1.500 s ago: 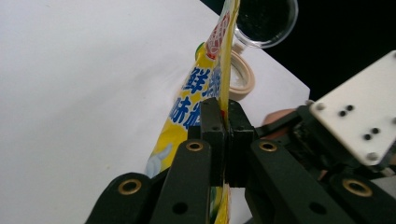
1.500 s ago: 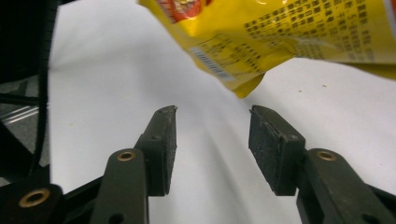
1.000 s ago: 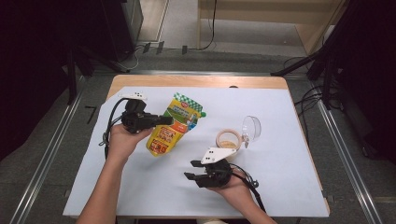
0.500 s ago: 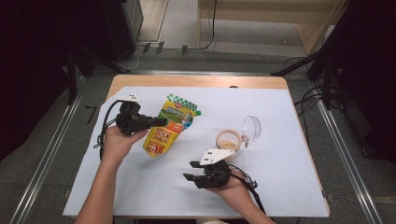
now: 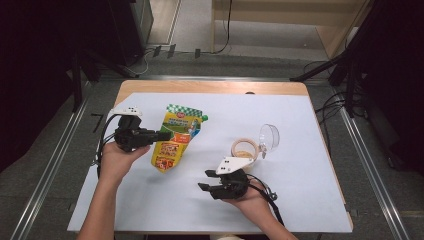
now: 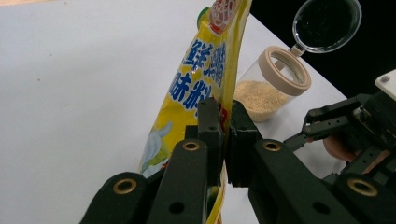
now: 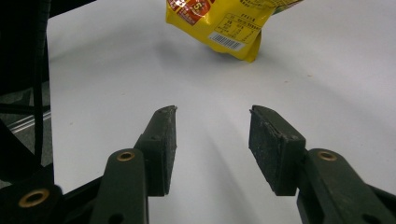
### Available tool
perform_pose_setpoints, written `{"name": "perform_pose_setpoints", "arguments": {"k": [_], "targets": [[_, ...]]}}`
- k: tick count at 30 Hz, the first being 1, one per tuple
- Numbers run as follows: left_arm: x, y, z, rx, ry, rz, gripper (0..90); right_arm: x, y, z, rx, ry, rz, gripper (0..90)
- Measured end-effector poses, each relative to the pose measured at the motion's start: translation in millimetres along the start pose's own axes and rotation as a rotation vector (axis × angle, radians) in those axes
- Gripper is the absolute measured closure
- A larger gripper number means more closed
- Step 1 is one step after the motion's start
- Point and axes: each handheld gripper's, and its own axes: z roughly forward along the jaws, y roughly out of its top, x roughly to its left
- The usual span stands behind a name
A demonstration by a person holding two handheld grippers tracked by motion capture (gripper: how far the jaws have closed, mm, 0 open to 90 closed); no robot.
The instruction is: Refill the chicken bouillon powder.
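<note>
Pouch [image 6: 196, 93] between left tool [image 6: 223, 135] pads

The left tool [image 5: 162, 135], held in the person's left hand [image 5: 116, 159], points sideways toward the right with its jaws clamped together on a thin yellow pouch [image 5: 176, 141]. The right tool [image 5: 206, 180], cradled in the right hand [image 5: 250, 201], points left, jaws parted with nothing between them.

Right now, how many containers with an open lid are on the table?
1: the clear jar with its lid flipped open, standing right of the yellow pouch.
</note>
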Motion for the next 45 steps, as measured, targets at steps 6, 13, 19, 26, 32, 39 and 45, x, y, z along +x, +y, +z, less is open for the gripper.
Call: {"name": "perform_pose_setpoints", "arguments": {"k": [6, 13, 19, 26, 32, 39, 45], "targets": [[1.0, -9.2, -8.4, -0.008, -0.006, -0.008, 86.2, -1.1, 0.1, -0.6, -0.001, -0.003, 0.004, 52.9], [2.2, -19.7, -19.5, 0.011, 0.002, -0.004, 88.2, -0.2, -0.5, 0.7, 0.005, -0.002, 0.005, 52.9], [7.1, -28.1, -26.5, 0.012, -0.016, 0.002, 85.6, 0.6, -1.2, 2.3, 0.013, -0.001, 0.001, 52.8], [10.6, -31.2, -33.3, -0.01, -0.035, -0.005, 81.5, 0.5, -1.8, 3.8, 0.015, 0.0, 0.003, 52.9], [2.8, -26.9, -39.5, -0.01, -0.056, 0.023, 75.9, 0.4, -1.5, 3.1, 0.013, 0.0, -0.002, 52.9], [-15.1, -13.3, -51.6, -0.025, -0.069, 0.053, 70.0, -0.3, -0.9, 1.9, 0.01, -0.002, 0.003, 52.9], [-26.5, -0.2, -66.6, -0.045, -0.042, 0.067, 68.6, -1.6, 0.3, 0.6, 0.01, 0.008, 0.011, 54.2]]}}
